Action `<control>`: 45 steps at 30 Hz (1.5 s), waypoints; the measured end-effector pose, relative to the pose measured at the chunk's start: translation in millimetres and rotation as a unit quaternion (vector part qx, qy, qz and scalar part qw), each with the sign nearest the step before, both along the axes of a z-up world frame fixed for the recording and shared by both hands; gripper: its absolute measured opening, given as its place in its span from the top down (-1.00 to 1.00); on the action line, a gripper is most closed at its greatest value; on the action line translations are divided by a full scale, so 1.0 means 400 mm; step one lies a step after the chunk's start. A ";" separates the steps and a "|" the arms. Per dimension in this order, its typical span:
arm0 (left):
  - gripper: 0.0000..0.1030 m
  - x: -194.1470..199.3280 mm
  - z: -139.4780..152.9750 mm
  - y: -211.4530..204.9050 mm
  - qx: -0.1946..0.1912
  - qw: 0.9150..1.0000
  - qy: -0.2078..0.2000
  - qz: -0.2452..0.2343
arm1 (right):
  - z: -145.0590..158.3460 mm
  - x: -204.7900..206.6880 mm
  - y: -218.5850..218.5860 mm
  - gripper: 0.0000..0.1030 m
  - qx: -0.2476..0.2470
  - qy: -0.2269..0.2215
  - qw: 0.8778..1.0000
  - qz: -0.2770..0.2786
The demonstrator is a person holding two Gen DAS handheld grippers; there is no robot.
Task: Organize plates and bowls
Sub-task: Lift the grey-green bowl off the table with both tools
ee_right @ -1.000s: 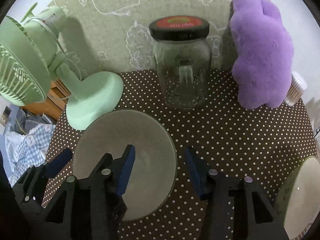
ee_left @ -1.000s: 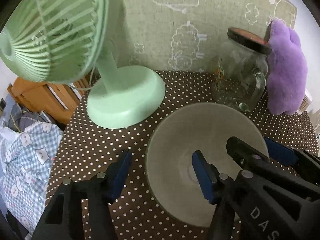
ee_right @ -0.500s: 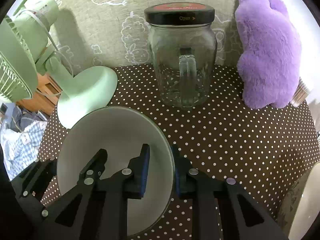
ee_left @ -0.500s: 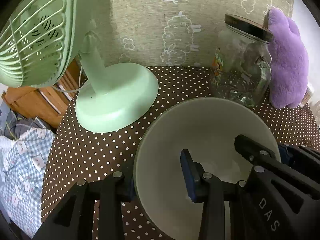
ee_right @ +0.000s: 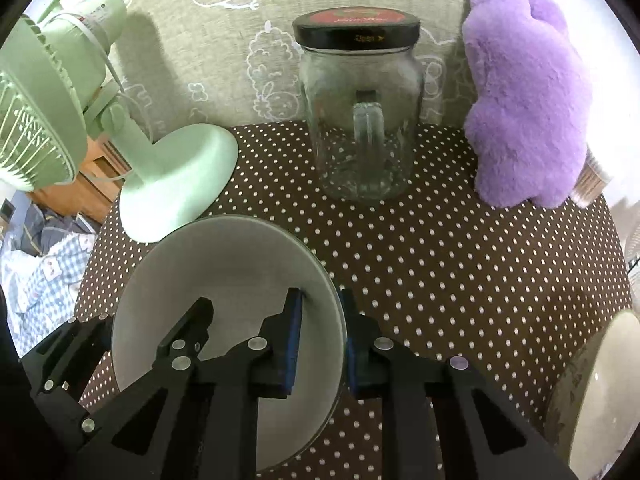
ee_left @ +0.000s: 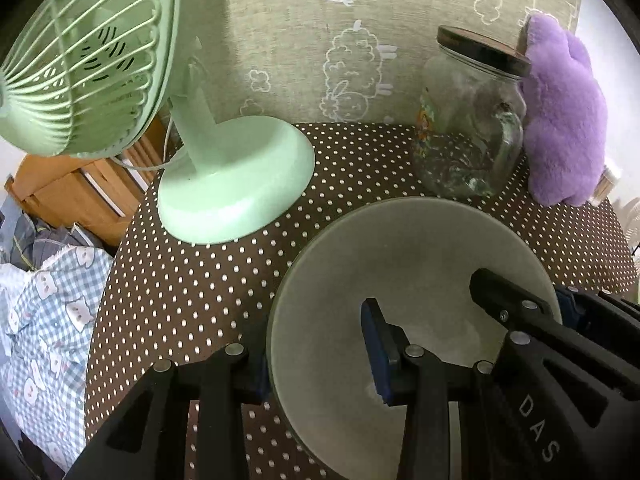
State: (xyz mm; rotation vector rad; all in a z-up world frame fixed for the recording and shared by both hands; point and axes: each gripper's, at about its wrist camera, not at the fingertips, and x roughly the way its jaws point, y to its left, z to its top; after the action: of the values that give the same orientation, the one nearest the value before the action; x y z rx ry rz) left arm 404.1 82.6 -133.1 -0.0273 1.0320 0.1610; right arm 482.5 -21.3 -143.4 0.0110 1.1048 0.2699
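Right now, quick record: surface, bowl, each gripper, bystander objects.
surface: brown polka-dot tablecloth
bowl: grey bowl, upright, near fan base
left gripper: shut on bowl's left rim
right gripper: shut on bowl's right rim
second dish: pale dish, right edge, partly cut off
bystanders: green fan, lidded glass jar, purple plush

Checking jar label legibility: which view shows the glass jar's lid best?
Right wrist view: the glass jar stands centred and upright, its lid's side rim and red top facing the camera. Left wrist view shows the lid obliquely near the purple plush.
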 end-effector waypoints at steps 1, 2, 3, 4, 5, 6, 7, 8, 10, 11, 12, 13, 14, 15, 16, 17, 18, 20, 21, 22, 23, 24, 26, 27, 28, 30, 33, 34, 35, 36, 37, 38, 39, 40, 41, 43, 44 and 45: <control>0.26 -0.002 0.002 0.000 -0.001 1.000 0.000 0.000 | 0.002 -0.007 -0.004 0.58 0.000 0.001 1.000 -0.001; 0.26 -0.007 0.006 -0.006 0.000 1.000 0.000 -0.001 | 0.006 -0.014 -0.006 0.58 0.000 0.001 1.000 -0.002; 0.26 -0.012 0.012 -0.010 0.001 1.000 -0.001 -0.001 | 0.010 -0.019 -0.009 0.58 0.000 0.001 1.000 -0.003; 0.26 -0.015 0.019 -0.012 0.001 1.000 -0.003 -0.001 | 0.016 -0.024 -0.012 0.58 0.001 0.001 1.000 -0.003; 0.26 -0.019 0.027 -0.015 0.001 1.000 -0.005 -0.002 | 0.024 -0.030 -0.016 0.58 0.002 -0.001 1.000 -0.004; 0.26 -0.022 0.034 -0.014 0.001 1.000 -0.007 -0.002 | 0.032 -0.034 -0.019 0.58 0.002 -0.003 1.000 -0.005; 0.26 -0.027 0.046 -0.017 0.001 1.000 -0.010 -0.003 | 0.042 -0.040 -0.022 0.58 0.003 -0.005 1.000 -0.006; 0.26 -0.030 0.055 -0.019 0.000 1.000 -0.012 -0.002 | 0.053 -0.045 -0.023 0.58 0.003 -0.008 1.000 -0.007; 0.26 -0.034 0.077 -0.021 -0.002 1.000 -0.019 -0.002 | 0.077 -0.055 -0.029 0.58 0.005 -0.014 1.000 -0.011; 0.26 -0.040 0.085 -0.020 -0.002 1.000 -0.021 -0.003 | 0.087 -0.063 -0.033 0.58 0.006 -0.017 1.000 -0.012; 0.27 -0.046 0.099 -0.022 -0.001 1.000 -0.025 -0.004 | 0.098 -0.069 -0.036 0.58 0.007 -0.020 1.000 -0.013; 0.26 -0.050 0.107 -0.023 0.000 1.000 -0.028 -0.005 | 0.110 -0.075 -0.039 0.58 0.007 -0.023 1.000 -0.014; 0.26 -0.058 0.121 -0.027 0.000 0.999 -0.032 -0.007 | 0.124 -0.082 -0.041 0.58 0.008 -0.027 1.000 -0.014; 0.26 -0.063 0.132 -0.030 0.000 0.999 -0.034 -0.007 | 0.140 -0.090 -0.044 0.58 0.008 -0.031 0.999 -0.015; 0.26 -0.071 0.147 -0.032 0.000 0.999 -0.039 -0.008 | 0.153 -0.098 -0.045 0.58 0.008 -0.035 0.999 -0.016; 0.26 -0.078 0.156 -0.031 0.000 0.999 -0.041 -0.009 | 0.162 -0.106 -0.048 0.58 0.008 -0.038 0.999 -0.017; 0.27 -0.087 0.171 -0.032 -0.001 0.999 -0.045 -0.011 | 0.176 -0.116 -0.051 0.58 0.008 -0.041 0.999 -0.018; 0.27 -0.104 0.193 -0.032 -0.002 0.999 -0.050 -0.016 | 0.201 -0.133 -0.054 0.58 0.009 -0.048 0.999 -0.024; 0.27 -0.112 0.203 -0.036 0.000 0.998 -0.052 -0.019 | 0.216 -0.146 -0.057 0.58 0.008 -0.053 0.998 -0.025; 0.27 -0.120 0.214 -0.039 0.002 0.998 -0.054 -0.022 | 0.225 -0.151 -0.060 0.58 0.007 -0.054 0.998 -0.027; 0.27 -0.131 0.228 -0.042 0.004 0.998 -0.057 -0.025 | 0.238 -0.161 -0.063 0.58 0.008 -0.056 0.998 -0.029; 0.27 -0.139 0.241 -0.047 0.004 0.998 -0.060 -0.027 | 0.251 -0.172 -0.068 0.58 0.009 -0.058 0.998 -0.031; 0.27 -0.157 0.261 -0.049 0.004 0.997 -0.066 -0.030 | 0.275 -0.193 -0.074 0.58 0.010 -0.064 0.997 -0.036; 0.27 -0.167 0.271 -0.052 0.005 0.997 -0.069 -0.032 | 0.287 -0.205 -0.077 0.58 0.012 -0.066 0.997 -0.039; 0.27 -0.176 0.281 -0.054 0.007 0.997 -0.070 -0.034 | 0.297 -0.213 -0.077 0.58 0.013 -0.067 0.997 -0.041; 0.27 -0.197 0.295 -0.058 0.008 0.997 -0.073 -0.039 | 0.317 -0.234 -0.081 0.58 0.013 -0.069 0.997 -0.043; 0.27 -0.234 0.309 -0.061 0.005 0.996 -0.076 -0.044 | 0.338 -0.274 -0.084 0.58 0.010 -0.072 0.996 -0.046; 0.27 -0.245 0.315 -0.065 0.004 0.996 -0.077 -0.045 | 0.344 -0.288 -0.086 0.58 0.009 -0.073 0.996 -0.048; 0.27 -0.260 0.320 -0.068 0.003 0.996 -0.078 -0.046 | 0.349 -0.303 -0.088 0.58 0.009 -0.074 0.996 -0.050; 0.27 -0.271 0.326 -0.071 0.002 0.996 -0.079 -0.046 | 0.355 -0.316 -0.090 0.58 0.008 -0.076 0.996 -0.051; 0.27 -0.285 0.331 -0.074 0.001 0.996 -0.078 -0.046 | 0.360 -0.330 -0.092 0.58 0.008 -0.076 0.996 -0.053; 0.27 -0.299 0.336 -0.076 -0.001 0.996 -0.078 -0.045 | 0.366 -0.345 -0.095 0.58 0.008 -0.077 0.996 -0.054; 0.27 -0.310 0.340 -0.078 -0.002 0.996 -0.079 -0.045 | 0.369 -0.357 -0.096 0.58 0.008 -0.077 0.995 -0.055; 0.27 -0.328 0.345 -0.079 -0.003 0.996 -0.081 -0.045 | 0.374 -0.370 -0.097 0.58 0.008 -0.078 0.995 -0.056; 0.27 -0.338 0.348 -0.079 -0.005 0.996 -0.082 -0.044 | 0.380 -0.385 -0.098 0.58 0.008 -0.080 0.995 -0.057; 0.27 -0.365 0.356 -0.082 -0.008 0.995 -0.084 -0.045 | 0.388 -0.413 -0.101 0.58 0.009 -0.082 0.995 -0.060; 0.27 -0.375 0.359 -0.083 -0.009 0.995 -0.085 -0.045 | 0.393 -0.430 -0.102 0.58 0.008 -0.084 0.995 -0.061; 0.27 -0.387 0.361 -0.085 -0.009 0.995 -0.085 -0.046 | 0.397 -0.444 -0.104 0.58 0.007 -0.085 0.994 -0.061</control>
State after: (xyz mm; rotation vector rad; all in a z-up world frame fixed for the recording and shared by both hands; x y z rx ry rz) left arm 249.4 48.5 11.4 -0.0096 0.8620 0.0645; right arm 304.8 -62.8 15.6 0.0677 0.9293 0.1654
